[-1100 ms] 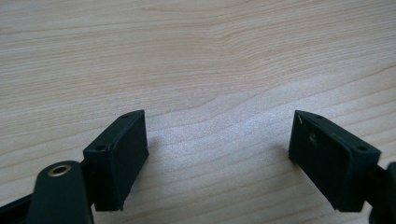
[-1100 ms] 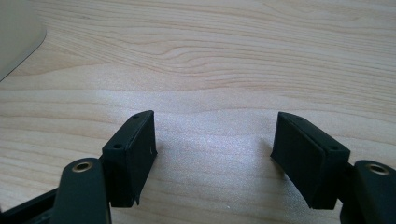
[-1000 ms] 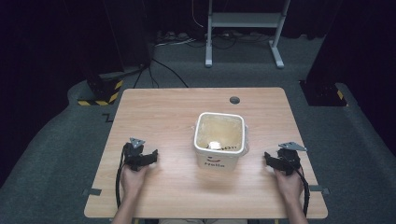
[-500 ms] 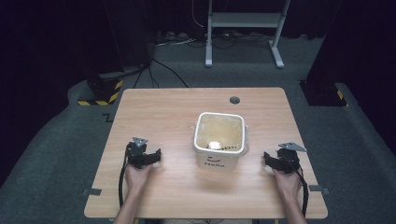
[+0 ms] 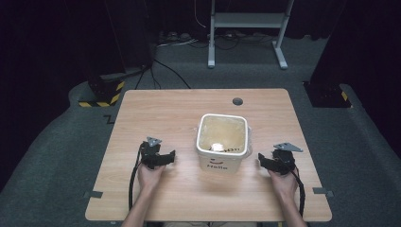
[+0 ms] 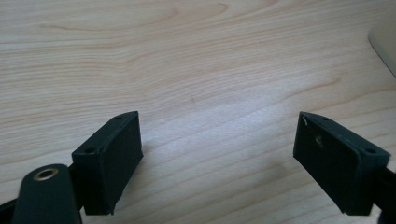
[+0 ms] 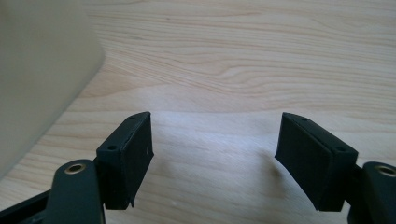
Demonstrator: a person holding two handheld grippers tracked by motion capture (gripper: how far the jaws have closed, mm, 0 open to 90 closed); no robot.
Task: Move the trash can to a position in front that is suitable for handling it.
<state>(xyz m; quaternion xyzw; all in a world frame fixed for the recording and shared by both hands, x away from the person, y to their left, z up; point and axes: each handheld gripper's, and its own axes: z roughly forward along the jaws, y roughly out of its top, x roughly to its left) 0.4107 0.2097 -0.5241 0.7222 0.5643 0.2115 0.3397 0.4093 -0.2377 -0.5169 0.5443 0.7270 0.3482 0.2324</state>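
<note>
A square white plastic bucket (image 5: 222, 147) printed with "Hello" on its near wall stands upright near the middle of the wooden table (image 5: 175, 113), its mouth open to the high view. Inside it, toward the near wall, lies a small white object (image 5: 216, 147) too small to identify.

The left gripper (image 5: 171, 156) rests low over the table at the bucket's 9 o'clock, near it but apart, held in the person's left hand (image 5: 150, 174). In the left gripper view its jaws stand wide apart with bare wood grain between them, and a curved sliver of the bucket's wall (image 6: 385, 49) shows at 2 o'clock.

The right gripper (image 5: 261, 160) sits at the bucket's 3 o'clock, just beside it without touching, held in the right hand (image 5: 283, 178). In the right gripper view its jaws are likewise spread wide over bare tabletop, clamped on nothing, and the bucket's pale wall (image 7: 42, 70) rises at 10 o'clock.

A round dark hole (image 5: 237, 101) sits in the tabletop at 12 o'clock from the bucket, well apart.
</note>
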